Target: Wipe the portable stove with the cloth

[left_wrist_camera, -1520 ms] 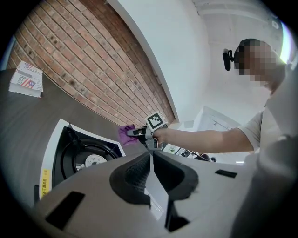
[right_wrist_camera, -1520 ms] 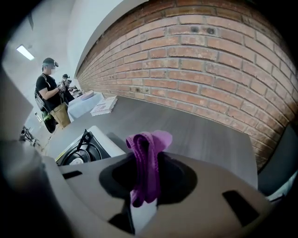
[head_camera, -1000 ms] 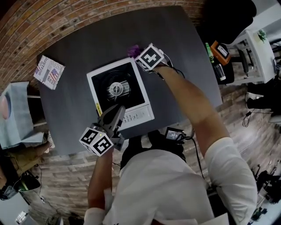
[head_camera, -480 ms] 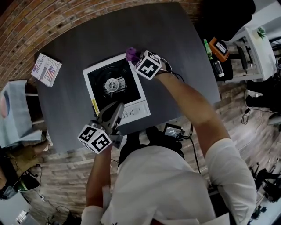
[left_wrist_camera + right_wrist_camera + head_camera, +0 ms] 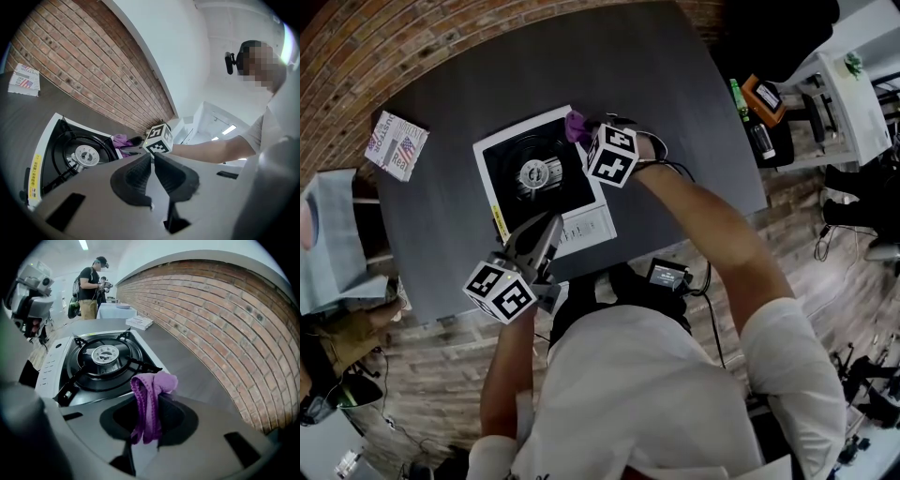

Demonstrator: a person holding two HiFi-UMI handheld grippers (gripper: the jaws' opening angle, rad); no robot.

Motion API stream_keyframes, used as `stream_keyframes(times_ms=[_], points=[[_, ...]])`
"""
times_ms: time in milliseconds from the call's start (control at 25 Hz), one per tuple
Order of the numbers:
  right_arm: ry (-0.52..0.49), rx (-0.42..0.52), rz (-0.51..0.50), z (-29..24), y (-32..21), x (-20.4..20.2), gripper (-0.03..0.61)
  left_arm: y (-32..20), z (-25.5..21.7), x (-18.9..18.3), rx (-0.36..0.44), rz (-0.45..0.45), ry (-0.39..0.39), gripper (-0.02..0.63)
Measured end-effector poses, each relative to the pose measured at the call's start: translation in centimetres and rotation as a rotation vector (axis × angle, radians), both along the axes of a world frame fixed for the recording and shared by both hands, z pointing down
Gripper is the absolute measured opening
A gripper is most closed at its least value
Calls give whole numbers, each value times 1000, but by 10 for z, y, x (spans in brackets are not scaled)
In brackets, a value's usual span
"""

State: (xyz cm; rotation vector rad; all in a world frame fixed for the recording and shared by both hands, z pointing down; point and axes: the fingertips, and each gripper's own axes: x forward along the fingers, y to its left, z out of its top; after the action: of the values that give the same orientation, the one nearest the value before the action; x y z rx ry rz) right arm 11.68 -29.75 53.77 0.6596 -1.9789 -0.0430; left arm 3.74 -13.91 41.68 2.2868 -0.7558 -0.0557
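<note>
- At the centre of the head view, the portable stove (image 5: 534, 173) sits square on the dark counter (image 5: 675, 103): white body, black top, round burner in the middle.
- At its far right corner, there's the cloth (image 5: 575, 125), a purple bunch hanging right over the stove's rim. Whether it touches the metal, I can't tell.
- The right gripper (image 5: 150, 399) has it. The jaws are clamped on the cloth, with folds spilling out over the top and trailing down between the pads.
- Lower left in the head view, the left gripper (image 5: 152, 157) hovers over the stove's near edge by the control panel. Its jaws are pressed together with nothing between them.
- Both marker cubes are plain to see, one by each end of the stove.
- Further out, a booklet (image 5: 396, 147) lies on the counter at the upper left, well apart from the stove.
- A brick wall (image 5: 211, 310) runs along the counter's far side.
- Upper left in the right gripper view, a person (image 5: 89, 284) stands in the background.
</note>
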Motion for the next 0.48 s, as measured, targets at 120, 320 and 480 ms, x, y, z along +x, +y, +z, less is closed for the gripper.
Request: stream_keyframes(times_ms=[120, 320, 480], points=[[30, 17, -36, 0, 8, -2, 101, 3, -1, 2, 0, 5, 0, 31], [50, 35, -68, 1, 21, -3, 103, 6, -1, 3, 4, 11, -4, 31], [35, 34, -71, 1, 31, -3, 103, 9, -1, 5, 4, 15, -10, 31]])
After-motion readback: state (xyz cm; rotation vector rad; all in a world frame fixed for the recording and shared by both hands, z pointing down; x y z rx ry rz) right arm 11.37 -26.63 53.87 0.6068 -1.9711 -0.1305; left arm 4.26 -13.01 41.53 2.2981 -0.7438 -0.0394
